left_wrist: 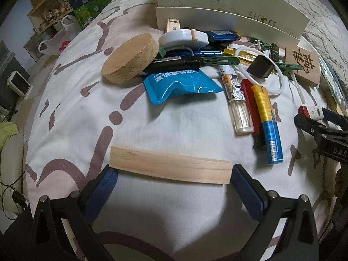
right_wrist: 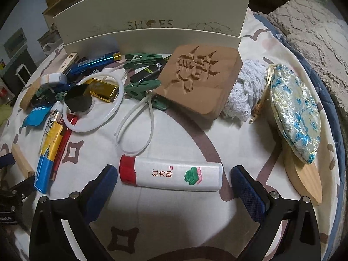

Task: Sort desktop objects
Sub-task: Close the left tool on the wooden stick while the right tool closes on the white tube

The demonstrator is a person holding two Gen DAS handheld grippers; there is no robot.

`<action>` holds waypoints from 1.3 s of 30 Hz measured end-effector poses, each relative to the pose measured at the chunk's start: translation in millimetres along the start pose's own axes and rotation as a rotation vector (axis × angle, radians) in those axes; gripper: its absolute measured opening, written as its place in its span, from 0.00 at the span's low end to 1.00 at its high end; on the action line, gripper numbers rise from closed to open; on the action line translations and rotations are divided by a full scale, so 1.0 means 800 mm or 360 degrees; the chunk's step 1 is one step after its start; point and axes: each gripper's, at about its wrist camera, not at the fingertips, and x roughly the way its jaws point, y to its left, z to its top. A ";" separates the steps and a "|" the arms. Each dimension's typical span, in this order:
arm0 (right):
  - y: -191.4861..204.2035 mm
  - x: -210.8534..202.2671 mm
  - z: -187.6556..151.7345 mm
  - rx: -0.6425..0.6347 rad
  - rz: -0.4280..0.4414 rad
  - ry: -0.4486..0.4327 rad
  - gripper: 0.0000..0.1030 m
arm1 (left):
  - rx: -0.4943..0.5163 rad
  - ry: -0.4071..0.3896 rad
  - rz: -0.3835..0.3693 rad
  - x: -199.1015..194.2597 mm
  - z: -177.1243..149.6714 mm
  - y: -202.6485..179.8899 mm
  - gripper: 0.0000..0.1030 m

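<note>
Fingers on my left gripper (left_wrist: pixel 173 179) are spread wide, blue pads (left_wrist: pixel 102 192) bracketing the two ends of a wooden strip (left_wrist: pixel 169 168). Pad tips sit right at the strip ends; I can't tell if they touch. The strip lies flat on the patterned bedsheet (left_wrist: pixel 76 113), crosswise to the fingers.

Right gripper (right_wrist: pixel 171 181) is also spread wide, blue pads (right_wrist: pixel 248 192) either side of a white bottle with a red cap (right_wrist: pixel 170 175). There's a visible gap at both ends, so nothing is clamped. The bottle lies on its side, cap to the left.

Outward in the left view: a yellow-and-blue lighter (left_wrist: pixel 267 124), a red lighter (left_wrist: pixel 250 100) and a clear lighter (left_wrist: pixel 236 100) lie side by side, right of centre. Farther off are a blue pouch (left_wrist: pixel 180 84) and a round cork disc (left_wrist: pixel 130 57) at the left of the pile, its edge propped on the clutter. Behind them is a heap of pens, green clips and a white loop of cord, up against the cream shoe box (left_wrist: pixel 217 15) at the far side. The right gripper shows at the right edge of this view.

Outward in the right view: a carved wooden block (right_wrist: pixel 200 78) sits centre-far, tilted, with a white fluffy cloth (right_wrist: pixel 245 91) just beside it on the right. A brocade pouch (right_wrist: pixel 298 113) rests on a wooden board (right_wrist: pixel 304 182) at the right. A black cube (right_wrist: pixel 77 99) sits on a white ring (right_wrist: pixel 93 102) with a gold bar (right_wrist: pixel 104 89), left of centre.
</note>
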 end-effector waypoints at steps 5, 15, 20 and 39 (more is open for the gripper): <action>-0.002 0.002 0.002 0.0012 0.0018 -0.0012 1.00 | 0.0001 -0.0012 -0.0007 -0.003 -0.002 0.000 1.00; 0.000 -0.001 0.000 0.0029 0.0023 -0.0024 0.99 | -0.0004 -0.0020 -0.0015 -0.007 -0.002 0.001 1.00; 0.004 -0.008 -0.001 0.0023 0.0037 -0.0046 0.82 | -0.0023 -0.0040 -0.0009 -0.006 -0.001 0.003 0.99; 0.002 -0.006 -0.003 0.0050 0.0067 -0.0041 0.82 | -0.0045 -0.0083 -0.0015 -0.011 -0.001 0.007 0.95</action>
